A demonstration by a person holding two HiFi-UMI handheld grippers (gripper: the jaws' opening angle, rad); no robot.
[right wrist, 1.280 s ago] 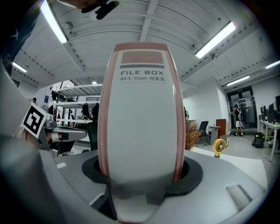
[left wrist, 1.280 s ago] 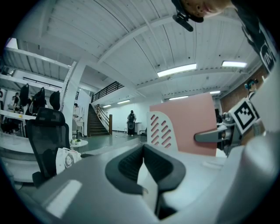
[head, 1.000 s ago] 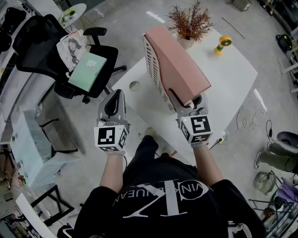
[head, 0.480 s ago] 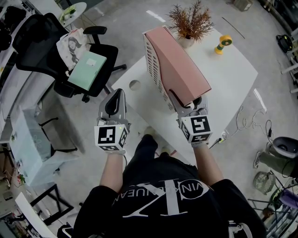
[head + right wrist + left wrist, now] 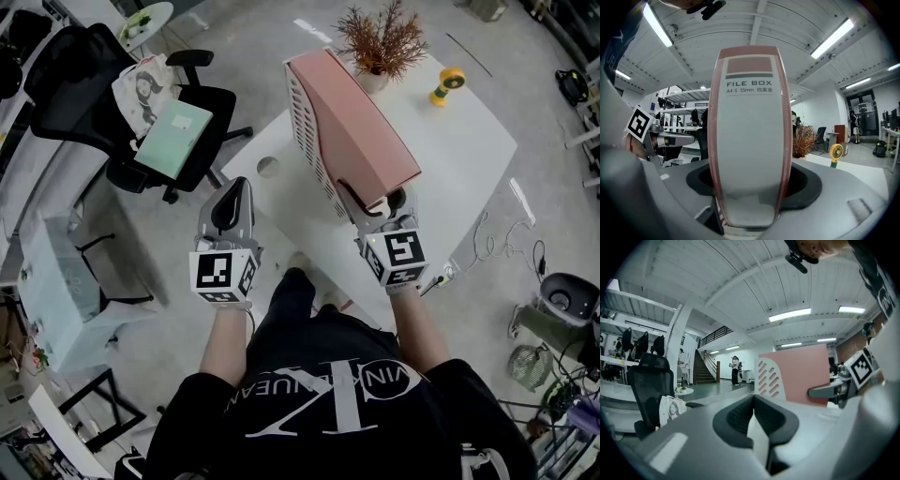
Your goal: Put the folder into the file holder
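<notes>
The folder point(image 5: 366, 141), judged seated in the file holder point(image 5: 305, 131), is being released: the right gripper point(image 5: 375, 202) jaws have just been opening round its spine, the left gripper point(image 5: 230, 202) jaws are closed on nothing, and a straight withdrawal is called for.

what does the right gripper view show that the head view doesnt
Only the right gripper view: the printed FILE BOX label on the white spine of the pink file box.
Only the head view: the white slotted file holder alongside that box, a flat green item on the office chair, and the person's black shirt.
Both: the pink file box standing between the jaws of the right gripper, which have just been opening, plus the dried plant and the yellow fan.
</notes>
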